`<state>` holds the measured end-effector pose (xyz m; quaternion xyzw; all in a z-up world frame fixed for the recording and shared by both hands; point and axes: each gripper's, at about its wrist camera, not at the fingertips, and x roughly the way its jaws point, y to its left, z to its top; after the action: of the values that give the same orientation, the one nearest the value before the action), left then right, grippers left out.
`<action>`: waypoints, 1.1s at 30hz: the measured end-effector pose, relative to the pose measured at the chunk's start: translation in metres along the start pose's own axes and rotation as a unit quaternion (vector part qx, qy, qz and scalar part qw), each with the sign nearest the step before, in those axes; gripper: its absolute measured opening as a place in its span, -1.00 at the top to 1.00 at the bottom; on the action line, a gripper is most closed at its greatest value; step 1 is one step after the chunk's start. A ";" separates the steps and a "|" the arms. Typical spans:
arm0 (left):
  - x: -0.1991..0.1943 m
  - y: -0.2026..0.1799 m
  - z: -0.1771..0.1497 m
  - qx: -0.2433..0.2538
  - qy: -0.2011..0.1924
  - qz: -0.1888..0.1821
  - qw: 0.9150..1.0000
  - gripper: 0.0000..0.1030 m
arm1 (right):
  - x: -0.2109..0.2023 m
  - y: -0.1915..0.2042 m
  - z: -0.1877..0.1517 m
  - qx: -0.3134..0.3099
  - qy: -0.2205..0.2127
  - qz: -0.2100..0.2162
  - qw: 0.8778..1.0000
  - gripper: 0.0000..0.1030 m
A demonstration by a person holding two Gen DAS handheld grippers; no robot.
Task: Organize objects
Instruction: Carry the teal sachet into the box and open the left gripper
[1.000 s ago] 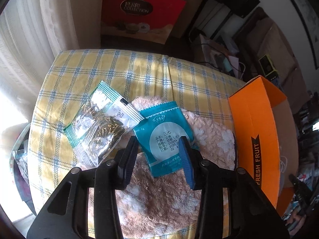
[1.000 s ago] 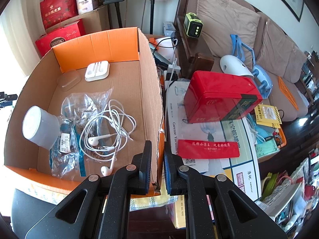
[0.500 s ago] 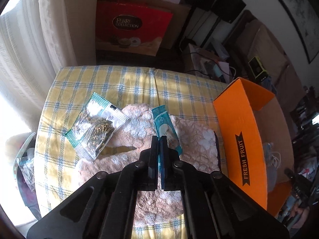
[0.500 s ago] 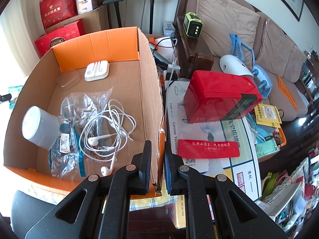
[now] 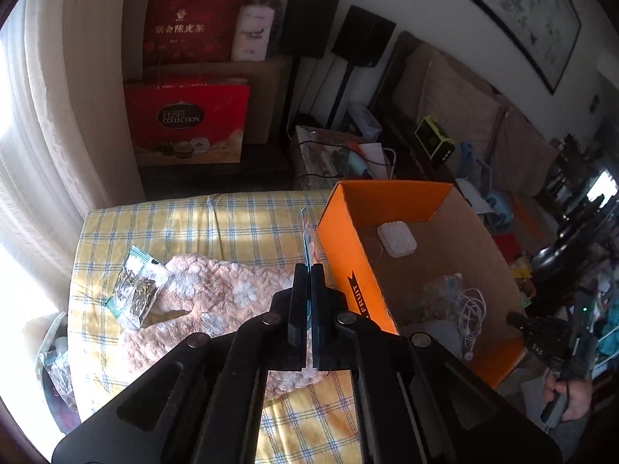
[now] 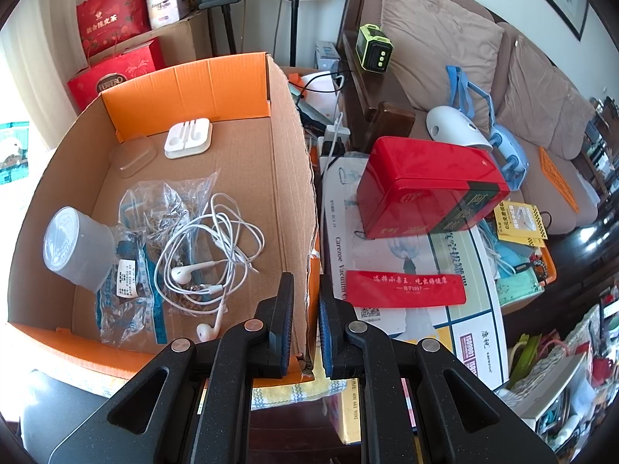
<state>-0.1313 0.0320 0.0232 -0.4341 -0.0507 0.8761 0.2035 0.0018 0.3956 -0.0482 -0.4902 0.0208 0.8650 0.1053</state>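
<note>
Teal foil sachet (image 5: 308, 237) had left the pink fleece (now edge-on, frame centre), pinched in the closed left gripper (image 5: 308, 286), nearing the orange cardboard box (image 5: 350, 255); right gripper (image 6: 305, 309) clamped its wall.

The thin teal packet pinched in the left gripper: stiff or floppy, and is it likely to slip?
The flat teal foil packet stands edge-on above the left gripper without drooping, so it is probably fairly stiff and light. Its glossy film may be slippery, and only its lower edge looks clamped, so it could twist or slide.
</note>
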 end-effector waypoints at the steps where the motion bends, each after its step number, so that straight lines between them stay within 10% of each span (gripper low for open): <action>1: -0.002 -0.005 0.000 0.005 -0.002 -0.002 1.000 0.98 | 0.000 0.000 0.000 0.000 0.000 0.000 1.000 0.79; 16: 0.023 -0.095 -0.013 0.051 0.024 -0.065 0.996 0.97 | -0.002 0.002 0.001 0.005 -0.003 0.004 1.000 0.79; 33: 0.072 -0.124 -0.026 0.061 0.057 -0.042 0.996 0.96 | -0.002 0.003 0.001 0.006 -0.007 0.004 1.000 0.77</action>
<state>-0.1113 0.1719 -0.0136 -0.4674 -0.0038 0.8422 0.2689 0.0017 0.3925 -0.0460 -0.4837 0.0268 0.8685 0.1049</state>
